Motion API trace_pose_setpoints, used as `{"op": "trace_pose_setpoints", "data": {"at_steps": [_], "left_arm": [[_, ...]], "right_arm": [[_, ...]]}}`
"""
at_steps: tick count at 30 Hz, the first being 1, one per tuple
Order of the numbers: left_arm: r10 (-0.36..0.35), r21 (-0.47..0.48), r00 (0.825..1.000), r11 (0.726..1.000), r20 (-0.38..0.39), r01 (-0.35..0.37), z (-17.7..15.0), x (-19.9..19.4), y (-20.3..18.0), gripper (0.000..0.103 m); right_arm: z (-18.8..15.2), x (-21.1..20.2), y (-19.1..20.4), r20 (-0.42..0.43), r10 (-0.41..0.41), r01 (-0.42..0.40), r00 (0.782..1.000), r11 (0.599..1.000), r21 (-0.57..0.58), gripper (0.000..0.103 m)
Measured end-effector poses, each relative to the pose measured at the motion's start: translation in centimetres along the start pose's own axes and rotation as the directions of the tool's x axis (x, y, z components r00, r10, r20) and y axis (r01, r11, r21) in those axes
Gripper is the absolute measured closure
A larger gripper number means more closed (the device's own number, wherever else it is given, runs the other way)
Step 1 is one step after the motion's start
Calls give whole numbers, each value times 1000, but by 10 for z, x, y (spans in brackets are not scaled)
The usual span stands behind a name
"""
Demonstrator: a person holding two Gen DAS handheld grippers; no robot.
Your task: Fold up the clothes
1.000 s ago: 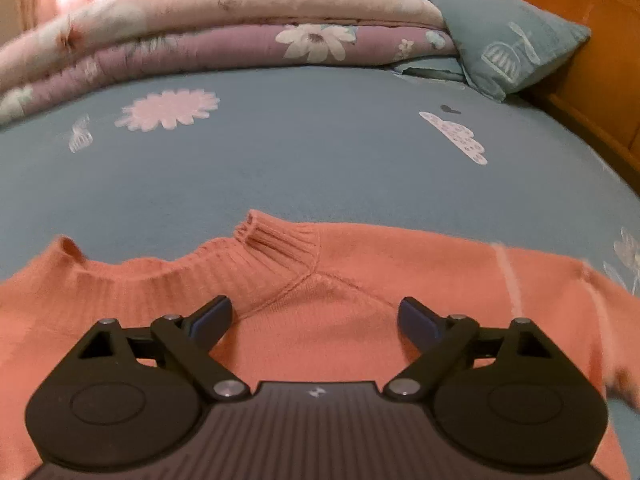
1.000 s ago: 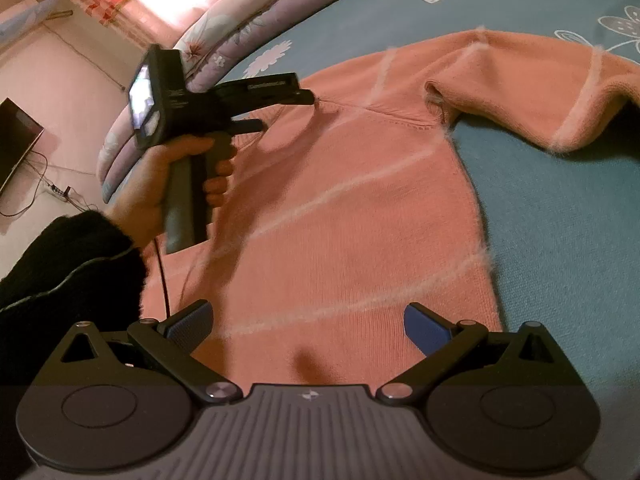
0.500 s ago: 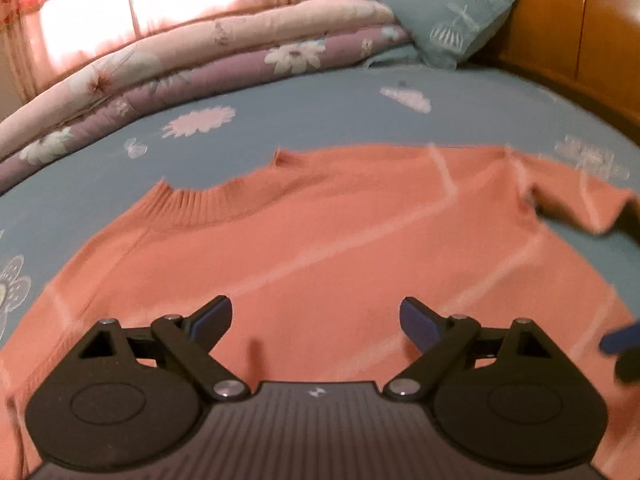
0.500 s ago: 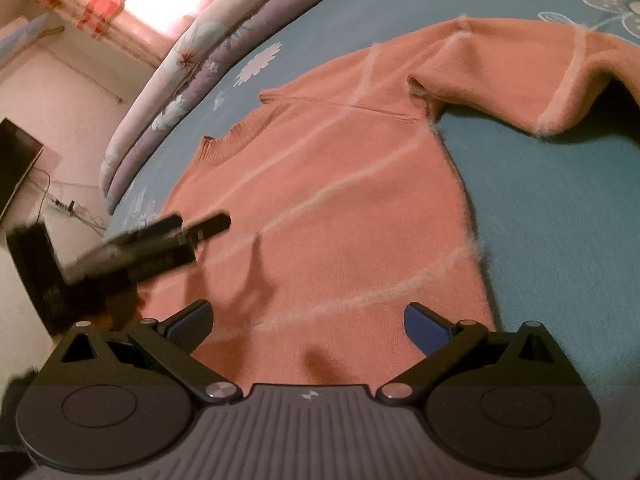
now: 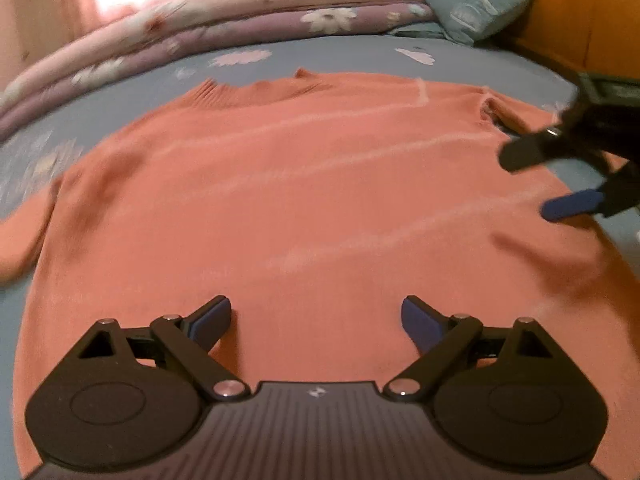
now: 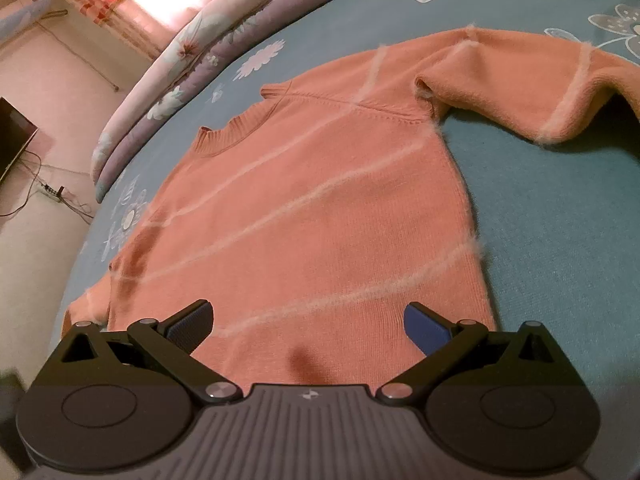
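Sweater (image 6: 320, 216), orange knit with pale stripes, lies flat and face up on the blue flowered bed (image 6: 560, 240), collar toward 11 o'clock in the right wrist view, one sleeve bent away toward 2 o'clock; the left tool (image 5: 316, 316) and right tool (image 6: 308, 320) both hover above its hem, jaws spread wide, gripping nothing; the knit looks soft, light and limp, likely to sag and stretch if lifted by one point; hem corners or shoulder seams seem the firmest places to pinch; folding not yet begun.
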State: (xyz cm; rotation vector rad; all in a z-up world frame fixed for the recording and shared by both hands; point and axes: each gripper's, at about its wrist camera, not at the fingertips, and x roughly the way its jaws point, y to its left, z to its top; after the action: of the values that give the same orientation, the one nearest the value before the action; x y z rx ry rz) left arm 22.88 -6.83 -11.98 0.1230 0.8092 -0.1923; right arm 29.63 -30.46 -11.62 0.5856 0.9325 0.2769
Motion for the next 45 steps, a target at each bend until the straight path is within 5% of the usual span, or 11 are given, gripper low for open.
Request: {"op": "trace_pose_setpoints", "data": {"at_steps": [9,17,20,21,26,30,36,40,45], "left_arm": [[76,-99,997,992,23,-73,-65,-54,-9,8],[79,-136,997,988,15,-76,-79,-81,-12,8],[112,-132,993,986,41,-106,-77,-80,-12,8],[132,-131,991,983,25,-128,-77,-76,-13,8],[133,-166,991,978,11,-129,-81,-65,-10,5],[133,-173,991,976,6,-130,-80,-62,-9,3],[136,-176,991,976,15,-131,-81,-63,-10,3],[129,-190,992,974,15,-124,-81,-66,-11,3],[50,-248,997,968,54,-35,-63,-71,-7,3]], "right_arm": [[-8,6,10,40,-44,47,998,997,-57,0],[-21,7,27,55,-112,120,992,976,-184,0],[-26,-6,39,14,-41,43,999,980,-193,0],[-28,-12,44,-7,40,-40,999,977,-210,0],[-43,-10,58,-216,314,-353,925,918,-180,0],[-51,12,41,-352,285,-332,892,940,-79,0],[-56,-8,2,-405,333,-356,852,934,18,0],[-65,-31,0,-404,285,-338,870,939,-67,0],[-61,-53,9,-335,211,-278,918,946,-165,0]]}}
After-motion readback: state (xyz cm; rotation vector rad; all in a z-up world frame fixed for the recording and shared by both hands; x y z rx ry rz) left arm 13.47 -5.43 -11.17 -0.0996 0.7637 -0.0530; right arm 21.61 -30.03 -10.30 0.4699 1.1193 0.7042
